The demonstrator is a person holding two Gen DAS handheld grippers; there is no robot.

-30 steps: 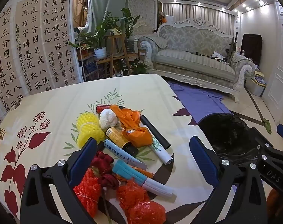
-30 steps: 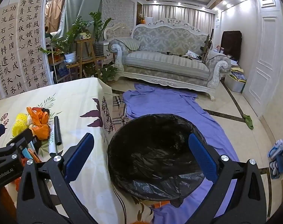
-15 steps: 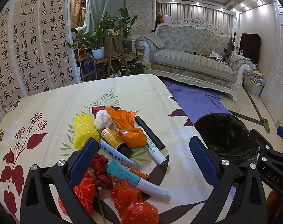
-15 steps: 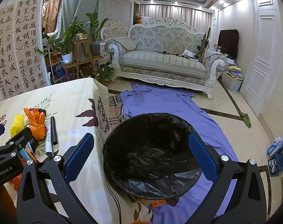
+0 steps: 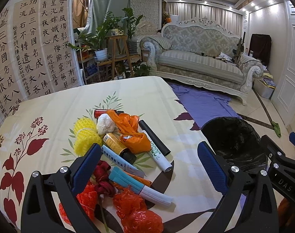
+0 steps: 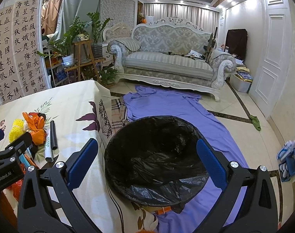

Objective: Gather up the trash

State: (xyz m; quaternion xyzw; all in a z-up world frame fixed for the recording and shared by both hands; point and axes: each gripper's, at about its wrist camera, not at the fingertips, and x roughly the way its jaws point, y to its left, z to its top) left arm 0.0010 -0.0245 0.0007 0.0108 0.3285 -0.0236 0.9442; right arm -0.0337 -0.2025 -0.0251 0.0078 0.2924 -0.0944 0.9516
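Left gripper spread wide, nothing between the pads, hanging over the trash pile on the floral tablecloth. Pile straight ahead of and beneath the fingertips, spilling from between the two pads forward. Nearest of it, a blue-and-white tube just ahead of the left pad, long axis running from that pad across toward the right one, roughly square to neither; orange bag and black tube further forward, yellow netting forward and to the left pad's side. Right gripper likewise spread and empty, poised above the black-lined bin, with the pile well off beyond its left pad. Left hand clearly the nearer for a pick; probably a turn of the wrist first, to set the pads across the tube's length.
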